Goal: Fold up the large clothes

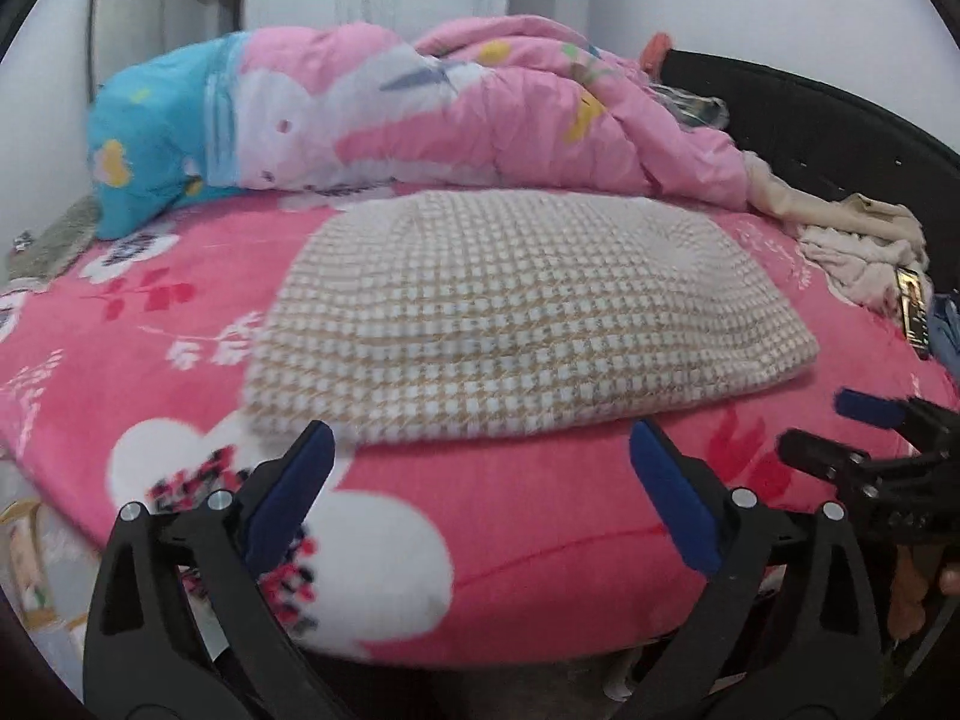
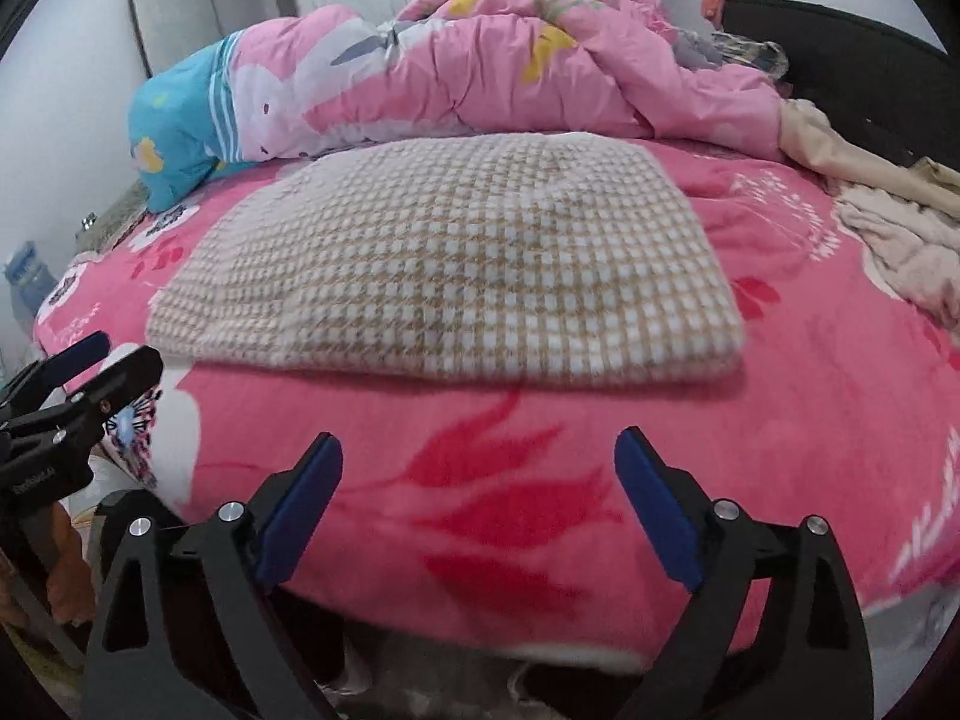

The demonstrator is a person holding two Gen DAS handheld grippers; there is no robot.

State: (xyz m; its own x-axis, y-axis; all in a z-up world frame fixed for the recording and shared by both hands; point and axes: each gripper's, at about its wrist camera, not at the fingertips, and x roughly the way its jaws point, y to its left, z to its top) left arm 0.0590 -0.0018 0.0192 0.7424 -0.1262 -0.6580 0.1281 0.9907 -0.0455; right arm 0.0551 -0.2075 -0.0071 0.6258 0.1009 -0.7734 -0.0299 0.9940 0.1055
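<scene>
A bed (image 1: 492, 570) with a pink flowered blanket was seen, a folded checked garment (image 1: 516, 324) laid flat on it.
Left tongs (image 1: 480, 450) and right tongs (image 2: 479, 462) were held spread, empty, near its front edge.

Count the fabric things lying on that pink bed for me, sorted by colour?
Beige-and-white checked: 1, the folded garment
Pink and blue: 1, the bunched quilt
Cream/beige: 1, the crumpled clothes heap, whose separate pieces I cannot tell apart
Total: 3, lying on the pink floral blanket
</scene>
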